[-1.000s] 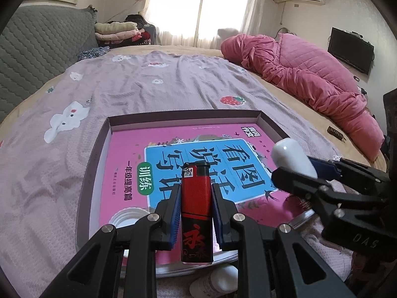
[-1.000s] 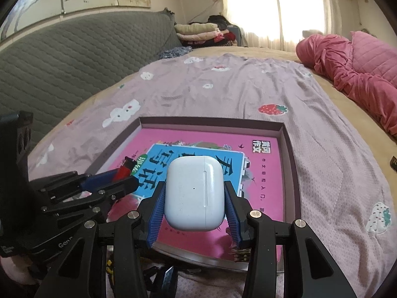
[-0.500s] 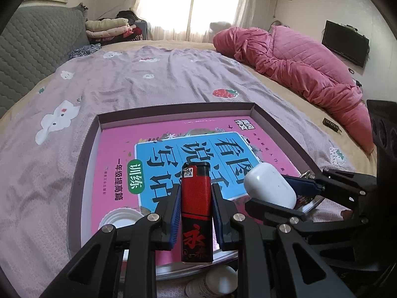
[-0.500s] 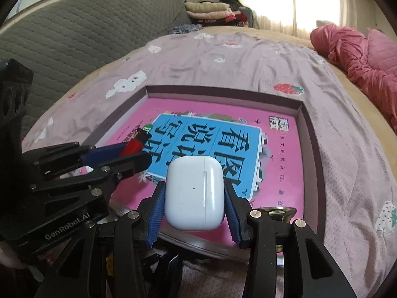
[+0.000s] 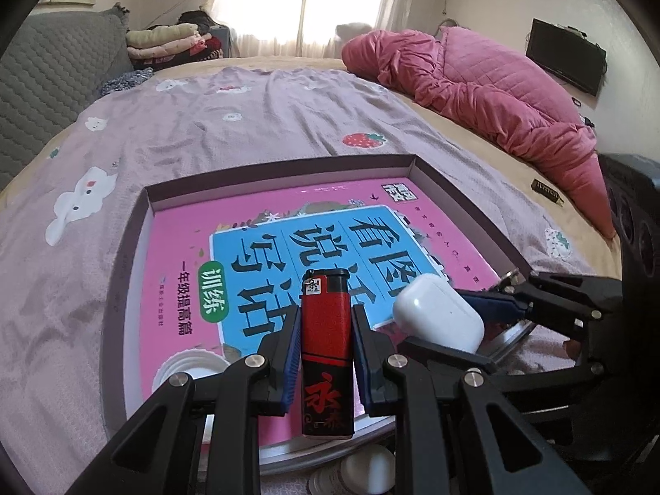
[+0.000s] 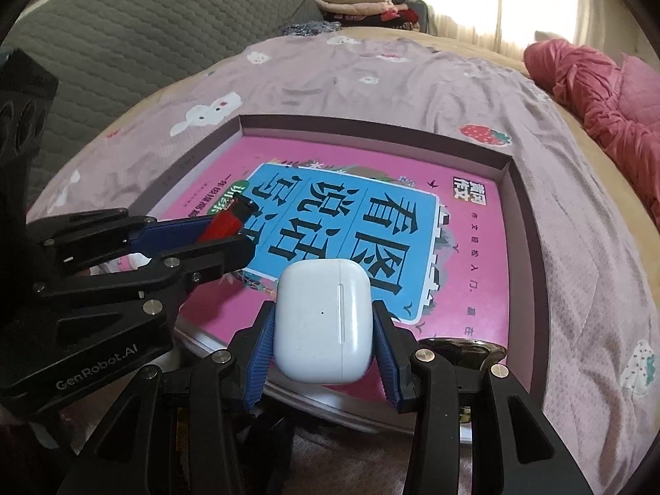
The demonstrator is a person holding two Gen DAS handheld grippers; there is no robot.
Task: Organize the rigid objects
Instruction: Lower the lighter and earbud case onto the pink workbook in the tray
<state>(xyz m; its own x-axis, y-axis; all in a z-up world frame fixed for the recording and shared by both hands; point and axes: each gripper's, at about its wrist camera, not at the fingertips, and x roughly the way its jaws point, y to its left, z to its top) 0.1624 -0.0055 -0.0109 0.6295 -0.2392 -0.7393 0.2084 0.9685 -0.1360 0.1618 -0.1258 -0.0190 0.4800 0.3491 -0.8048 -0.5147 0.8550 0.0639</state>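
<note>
Red plastic fills the middle of my left wrist view: the lighter (image 5: 326, 354) stands upright, clamped between the 2 blue pads of my left gripper (image 5: 326, 361), hanging over the near edge of the shallow box (image 5: 136, 255). Inside that box lies a pink book (image 5: 255, 231) with a blue title panel, and a white cap (image 5: 187, 369) sits on its near left corner. To the right, my right gripper (image 5: 466, 321) reaches in from the side with the white earbud case (image 5: 439, 315) pinched between its pads, just beside the lighter but not touching it.

From my right wrist, the earbud case (image 6: 324, 324) is squeezed between both fingers of my right gripper (image 6: 324, 350), above the box's near rim (image 6: 524, 222). My left gripper (image 6: 194, 239) comes in from the left, closed on the lighter (image 6: 229, 220), whose tip points over the book (image 6: 466, 272).
</note>
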